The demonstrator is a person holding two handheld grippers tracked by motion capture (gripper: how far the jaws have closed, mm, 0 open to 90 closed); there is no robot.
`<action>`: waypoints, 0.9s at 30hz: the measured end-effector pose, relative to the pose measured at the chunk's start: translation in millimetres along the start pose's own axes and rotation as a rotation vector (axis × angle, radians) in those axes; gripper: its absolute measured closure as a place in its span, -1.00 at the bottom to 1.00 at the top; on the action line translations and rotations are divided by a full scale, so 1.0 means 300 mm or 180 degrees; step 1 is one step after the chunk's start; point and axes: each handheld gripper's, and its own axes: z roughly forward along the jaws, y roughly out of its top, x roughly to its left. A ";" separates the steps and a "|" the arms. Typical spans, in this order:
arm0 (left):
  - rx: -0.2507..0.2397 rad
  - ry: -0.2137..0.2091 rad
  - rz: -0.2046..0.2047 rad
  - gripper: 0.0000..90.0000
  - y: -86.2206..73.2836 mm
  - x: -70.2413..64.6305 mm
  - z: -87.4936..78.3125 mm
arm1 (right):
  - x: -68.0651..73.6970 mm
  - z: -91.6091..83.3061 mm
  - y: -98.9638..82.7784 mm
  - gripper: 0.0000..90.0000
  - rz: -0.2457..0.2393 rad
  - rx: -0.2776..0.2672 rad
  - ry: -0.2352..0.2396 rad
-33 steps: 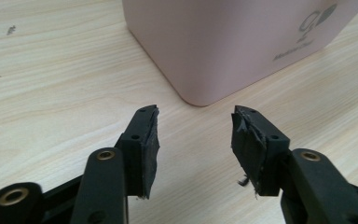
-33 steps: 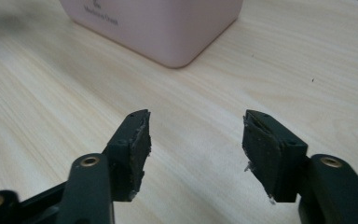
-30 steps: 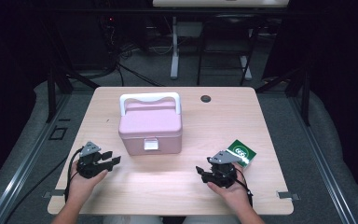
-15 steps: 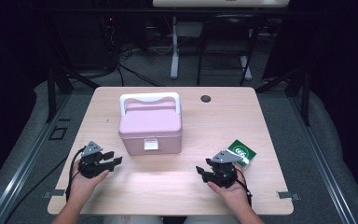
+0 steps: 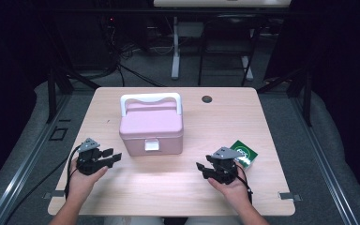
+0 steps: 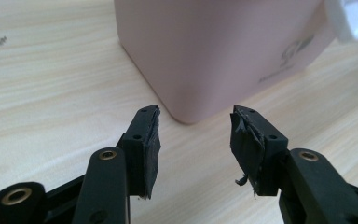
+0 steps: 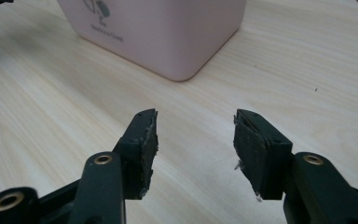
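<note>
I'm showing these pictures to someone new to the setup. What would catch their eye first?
The pink lidded box with its white handle, standing mid-table. A hand-held black tool flanks it on each side, the left tool and the right tool, both with jaws apart and empty. A small green packet lies by the right hand.

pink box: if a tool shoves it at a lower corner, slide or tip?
The pink box would probably slide: it looks rigid, wide and squat, sitting flat on the smooth table. Its rounded, glossy-looking corners may let a pad slip off. A lift by the white handle seems safer, since the lid's latch appears closed.
</note>
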 end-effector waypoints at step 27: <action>-0.0141 0.0179 -0.0024 0.69 0.135 0.048 0.101 | -0.058 0.260 0.241 0.55 0.0332 -0.0223 -0.0149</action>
